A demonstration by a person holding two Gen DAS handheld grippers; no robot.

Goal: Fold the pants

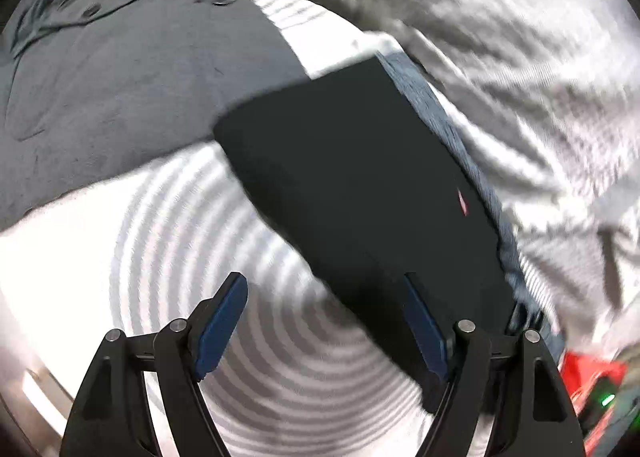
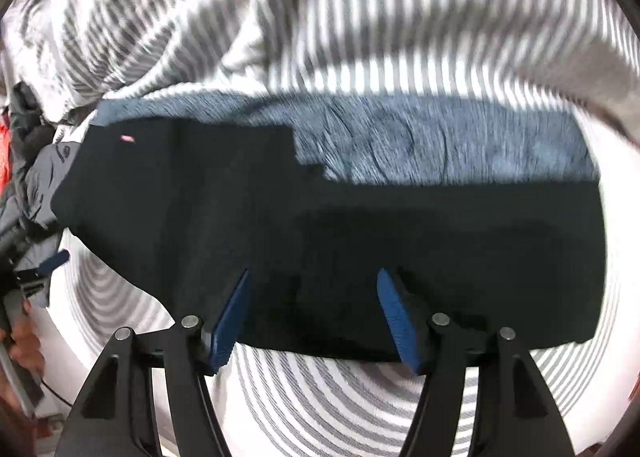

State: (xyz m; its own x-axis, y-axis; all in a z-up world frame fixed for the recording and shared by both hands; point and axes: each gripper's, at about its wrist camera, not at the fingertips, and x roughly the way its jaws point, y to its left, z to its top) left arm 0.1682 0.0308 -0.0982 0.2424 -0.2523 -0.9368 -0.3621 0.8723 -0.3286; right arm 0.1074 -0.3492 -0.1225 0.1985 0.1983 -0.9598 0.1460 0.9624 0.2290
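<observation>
Folded dark pants [image 2: 320, 241] lie on the striped sheet [image 2: 320, 397], beside blurred blue-grey fabric [image 2: 440, 145]. Left gripper [image 1: 326, 311] and right gripper [image 2: 314, 307] hover spread apart, empty; motion smears detail.

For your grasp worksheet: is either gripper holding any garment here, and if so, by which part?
Nothing is held. The left gripper and the right gripper both stand open above the black pants, with no cloth between their pads.
</observation>
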